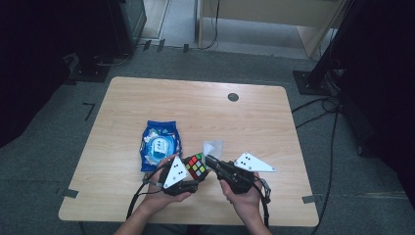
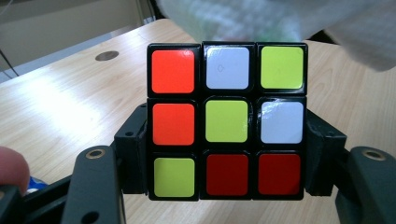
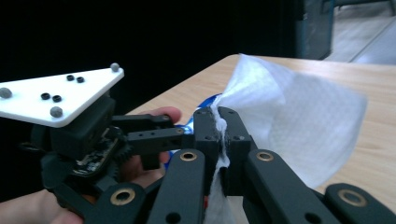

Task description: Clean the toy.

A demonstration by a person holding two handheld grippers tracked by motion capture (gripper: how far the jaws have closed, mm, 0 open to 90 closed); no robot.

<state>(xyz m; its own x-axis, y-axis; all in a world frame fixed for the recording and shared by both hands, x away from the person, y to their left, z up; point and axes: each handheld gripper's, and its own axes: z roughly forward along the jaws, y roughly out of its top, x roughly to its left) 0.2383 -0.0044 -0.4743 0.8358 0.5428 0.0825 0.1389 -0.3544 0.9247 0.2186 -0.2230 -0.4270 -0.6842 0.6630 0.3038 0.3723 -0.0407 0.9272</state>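
Where grey carpet spreads, the wooden table (image 1: 254,122) stands.

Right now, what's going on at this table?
A person works with a gripper in each hand. The left gripper clamps a scrambled puzzle cube by its sides, held above the wooden table. The right gripper is shut on a white wet wipe, raised next to the cube. A blue wipe pack lies on the table to the left of the hands. It looks like a cube wipe-down.
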